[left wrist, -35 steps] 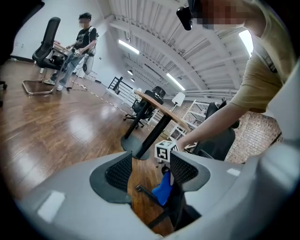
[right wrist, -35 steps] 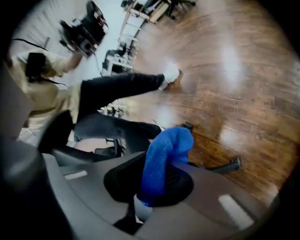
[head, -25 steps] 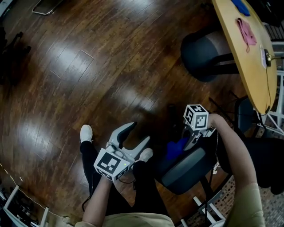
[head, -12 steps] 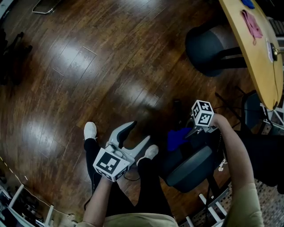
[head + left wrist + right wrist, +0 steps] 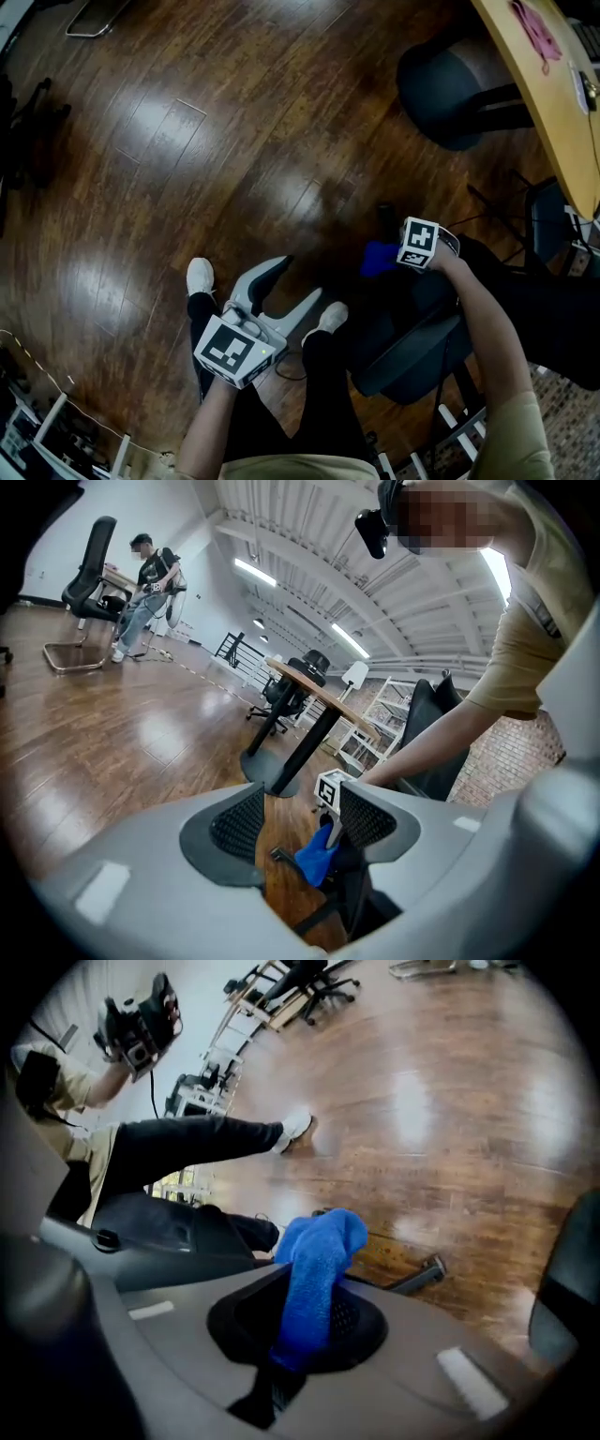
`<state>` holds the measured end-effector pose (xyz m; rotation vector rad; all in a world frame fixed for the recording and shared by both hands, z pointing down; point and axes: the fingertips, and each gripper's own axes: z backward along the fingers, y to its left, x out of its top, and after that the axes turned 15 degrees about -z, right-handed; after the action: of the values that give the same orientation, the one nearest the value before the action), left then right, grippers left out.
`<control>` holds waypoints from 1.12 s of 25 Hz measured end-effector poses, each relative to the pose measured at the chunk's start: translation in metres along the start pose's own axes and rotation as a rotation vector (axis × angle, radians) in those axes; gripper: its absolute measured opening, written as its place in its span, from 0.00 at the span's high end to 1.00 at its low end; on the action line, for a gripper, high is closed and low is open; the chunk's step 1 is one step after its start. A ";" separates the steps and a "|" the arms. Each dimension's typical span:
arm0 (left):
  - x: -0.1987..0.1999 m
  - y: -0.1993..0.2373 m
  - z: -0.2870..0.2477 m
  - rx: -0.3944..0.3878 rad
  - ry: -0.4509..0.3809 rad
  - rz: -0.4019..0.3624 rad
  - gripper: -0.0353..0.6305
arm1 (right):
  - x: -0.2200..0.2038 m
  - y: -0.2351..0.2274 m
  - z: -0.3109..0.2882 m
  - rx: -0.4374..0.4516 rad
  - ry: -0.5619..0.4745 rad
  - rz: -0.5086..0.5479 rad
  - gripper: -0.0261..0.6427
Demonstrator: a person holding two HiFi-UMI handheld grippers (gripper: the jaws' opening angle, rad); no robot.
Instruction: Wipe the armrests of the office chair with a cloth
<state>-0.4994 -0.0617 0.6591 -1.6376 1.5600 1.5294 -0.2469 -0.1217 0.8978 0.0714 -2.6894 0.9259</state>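
Note:
My right gripper (image 5: 398, 255) is shut on a blue cloth (image 5: 379, 258), which it holds at the front end of the dark office chair (image 5: 412, 337). In the right gripper view the cloth (image 5: 317, 1260) bulges out between the jaws, and a dark padded part of the chair (image 5: 159, 1227) lies just to its left. I cannot tell whether the cloth touches the armrest. My left gripper (image 5: 293, 281) hangs open over the person's legs and holds nothing. In the left gripper view the cloth (image 5: 316, 855) shows between its fingers (image 5: 239, 822).
A wooden table (image 5: 553, 112) with a pink cloth (image 5: 539, 28) on it runs along the top right. A second dark chair (image 5: 450, 84) stands beside it. The person's white shoes (image 5: 200, 276) rest on the wood floor (image 5: 187, 141). White shelving (image 5: 450, 441) stands at the bottom right.
My right gripper has moved forward along the chair with the blue cloth in it. The left gripper has stayed open in the same place.

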 end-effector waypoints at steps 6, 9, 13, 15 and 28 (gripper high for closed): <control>0.001 -0.008 -0.014 -0.023 0.015 -0.015 0.59 | -0.011 0.008 0.062 0.082 -0.215 -0.262 0.93; 0.007 -0.022 -0.027 -0.062 0.018 -0.023 0.59 | -0.024 0.024 0.051 0.141 -0.218 -0.258 0.93; 0.009 -0.045 -0.038 -0.116 0.035 -0.064 0.59 | -0.026 0.048 0.032 0.176 -0.165 -0.202 0.96; 0.008 -0.050 -0.040 -0.136 0.039 -0.078 0.59 | -0.031 0.056 0.039 0.279 -0.158 -0.252 0.96; 0.018 -0.052 -0.019 -0.133 0.029 -0.055 0.59 | -0.048 0.159 0.108 0.895 0.074 -0.346 0.94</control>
<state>-0.4500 -0.0707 0.6296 -1.7665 1.4428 1.6176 -0.2518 -0.0637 0.7082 0.6398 -1.8955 1.8487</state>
